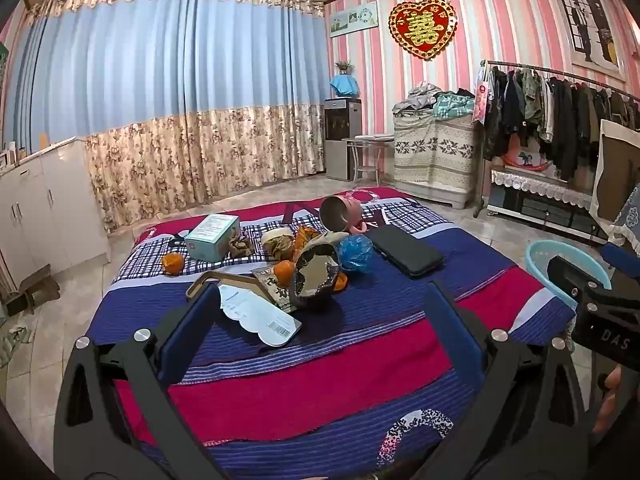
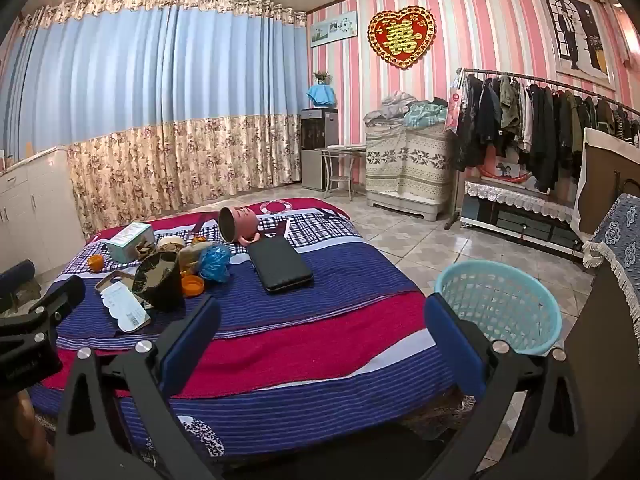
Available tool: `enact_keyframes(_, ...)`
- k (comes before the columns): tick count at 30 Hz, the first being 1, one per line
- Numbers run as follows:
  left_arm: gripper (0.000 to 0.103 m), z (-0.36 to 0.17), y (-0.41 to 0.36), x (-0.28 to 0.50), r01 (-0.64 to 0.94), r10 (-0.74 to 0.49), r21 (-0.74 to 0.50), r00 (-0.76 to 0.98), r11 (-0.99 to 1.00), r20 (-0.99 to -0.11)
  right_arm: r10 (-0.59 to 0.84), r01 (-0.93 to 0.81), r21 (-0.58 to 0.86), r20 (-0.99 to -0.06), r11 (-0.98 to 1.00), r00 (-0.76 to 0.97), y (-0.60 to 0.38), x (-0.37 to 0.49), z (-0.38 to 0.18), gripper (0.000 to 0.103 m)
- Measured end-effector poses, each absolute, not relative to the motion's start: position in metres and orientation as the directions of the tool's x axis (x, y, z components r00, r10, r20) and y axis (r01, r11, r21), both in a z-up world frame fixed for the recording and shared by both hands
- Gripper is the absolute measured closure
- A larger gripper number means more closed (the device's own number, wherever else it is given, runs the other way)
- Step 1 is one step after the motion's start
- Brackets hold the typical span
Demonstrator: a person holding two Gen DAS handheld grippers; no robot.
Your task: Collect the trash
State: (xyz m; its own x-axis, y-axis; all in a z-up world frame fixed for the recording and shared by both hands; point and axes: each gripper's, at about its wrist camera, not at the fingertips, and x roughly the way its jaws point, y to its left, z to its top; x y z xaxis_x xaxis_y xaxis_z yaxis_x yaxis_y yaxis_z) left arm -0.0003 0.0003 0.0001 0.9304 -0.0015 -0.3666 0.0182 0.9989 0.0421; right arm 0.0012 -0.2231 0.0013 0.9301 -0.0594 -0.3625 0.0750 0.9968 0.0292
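On bed (image 1: 360, 340), trash pile (image 1: 304, 268) at 12 o'clock of left claw (image 1: 320, 320); right claw (image 2: 320, 328) too gapes wide, empty; basket (image 2: 500, 300) on floor at 2 o'clock.

Pink striped wall (image 1: 500, 20), blue curtains (image 1: 160, 60), tiled floor (image 2: 400, 240), clothes rack (image 2: 540, 112)

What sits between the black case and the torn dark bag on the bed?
A crumpled blue plastic bag lies between the black case and the torn dark bag, close beside the torn bag. The right wrist view shows it best.
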Motion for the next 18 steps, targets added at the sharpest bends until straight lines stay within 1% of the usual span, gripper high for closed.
enact_keyframes(18, 0.005, 0.0002, 0.0003, -0.0004, 0.023, -0.003, 0.050, 0.930, 0.998, -0.367, -0.062, 0.075, 0.024, -0.353, 0.997, 0.934, -0.2233, 0.0005, 0.0016, 0.004)
